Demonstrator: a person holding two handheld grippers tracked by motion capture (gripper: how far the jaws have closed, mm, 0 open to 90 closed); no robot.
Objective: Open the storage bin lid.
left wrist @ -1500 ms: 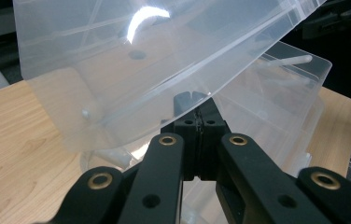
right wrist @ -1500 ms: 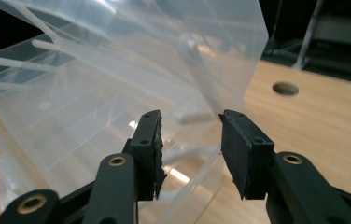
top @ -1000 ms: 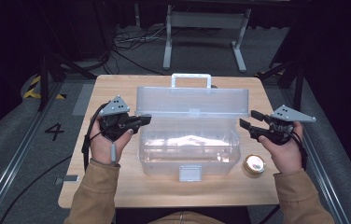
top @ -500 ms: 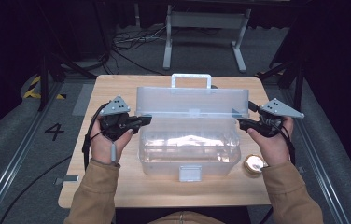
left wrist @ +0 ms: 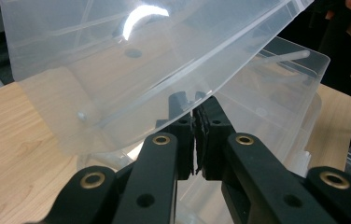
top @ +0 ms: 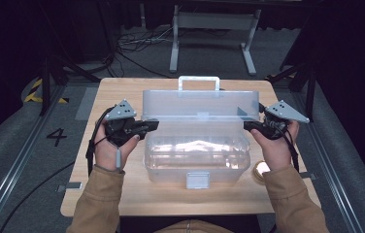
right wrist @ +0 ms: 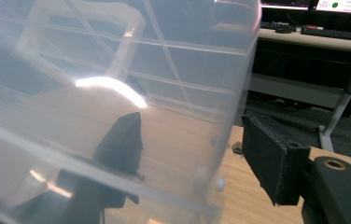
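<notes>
A: Biggest first: where is the counter (top: pixel 122 194) from the grippers?

B: Beneath both of them; the clear plastic box (top: pixel 195 155) stands on it between the two, and its lid (top: pixel 200 104) is raised, leaning back toward the far side, handle (top: pixel 199 80) at the top.

A: And the left gripper (top: pixel 151 125)?

B: At the box's left end, pointing inward; in the left gripper view its jaws stand nearly together on the lid's lower edge (left wrist: pixel 183 91), which runs just ahead of the tips and passes down between them; they have just been opening a little, yet only a thin slit shows between the pads; whether the pads press on the plastic at this moment I cannot tell for sure, but they look clamped on the lid's edge.

A: The right gripper (top: pixel 246 124)?

B: At the box's right end, pointing inward at the lid's right side; its jaws stand well apart and straddle the lid's side wall; in the right gripper view one jaw shows dimly through the plastic (right wrist: pixel 122 135) on the inner side, the other pad (right wrist: pixel 269 158) is outside, clear of the wall, with a gap; not gripping.

A: Anything smaller?

B: A small round roll of tape (top: pixel 260 169) lies on the counter just below the right hand (top: pixel 277 145), beside the box's near right corner.
</notes>
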